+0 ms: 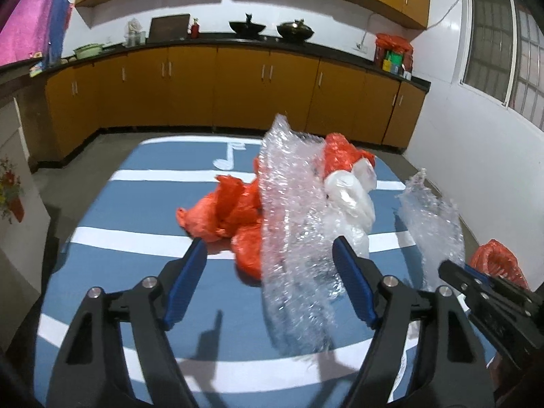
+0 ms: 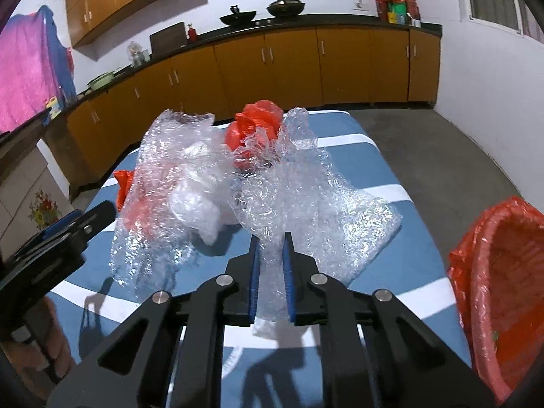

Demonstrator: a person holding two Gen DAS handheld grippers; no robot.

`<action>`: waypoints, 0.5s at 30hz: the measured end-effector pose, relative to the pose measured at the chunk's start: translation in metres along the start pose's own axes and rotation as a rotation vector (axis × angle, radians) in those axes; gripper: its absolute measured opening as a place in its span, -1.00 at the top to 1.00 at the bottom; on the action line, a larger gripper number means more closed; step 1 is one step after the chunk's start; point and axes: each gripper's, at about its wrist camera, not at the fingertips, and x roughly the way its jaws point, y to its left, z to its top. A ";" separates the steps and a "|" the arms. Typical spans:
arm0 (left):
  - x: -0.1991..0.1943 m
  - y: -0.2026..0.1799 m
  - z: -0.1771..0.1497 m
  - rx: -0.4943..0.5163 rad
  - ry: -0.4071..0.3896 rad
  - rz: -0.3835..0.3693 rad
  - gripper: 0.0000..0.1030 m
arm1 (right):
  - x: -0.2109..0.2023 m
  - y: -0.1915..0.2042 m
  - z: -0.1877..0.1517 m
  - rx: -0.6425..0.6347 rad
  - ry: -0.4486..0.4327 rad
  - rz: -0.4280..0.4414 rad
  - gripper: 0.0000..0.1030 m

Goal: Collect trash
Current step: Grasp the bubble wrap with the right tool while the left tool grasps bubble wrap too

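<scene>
Bubble wrap [image 2: 299, 183] (crinkled, clear) pinched in right claw [image 2: 271, 238].

1. Two bubble wrap sheets [image 2: 316, 200] [image 2: 153, 183] are lying side by side on the table [image 2: 384, 159].
2. Crumpled plastic bags [image 1: 231, 210] are sitting behind them, apparently touching.
3. A lined basket [image 2: 503, 272] is standing off the table's right edge.
4. Cabinets [image 1: 238, 85] are running along the wall behind.
</scene>
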 end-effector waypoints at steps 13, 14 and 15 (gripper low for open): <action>0.036 -0.009 -0.001 0.035 0.106 -0.020 0.88 | -0.008 -0.008 -0.002 0.016 -0.010 0.000 0.74; 0.032 -0.008 0.000 0.043 0.094 -0.022 0.89 | -0.009 -0.008 -0.002 0.018 -0.013 0.001 0.74; 0.030 -0.009 0.000 0.049 0.085 -0.025 0.89 | -0.010 -0.007 -0.002 0.018 -0.015 0.002 0.74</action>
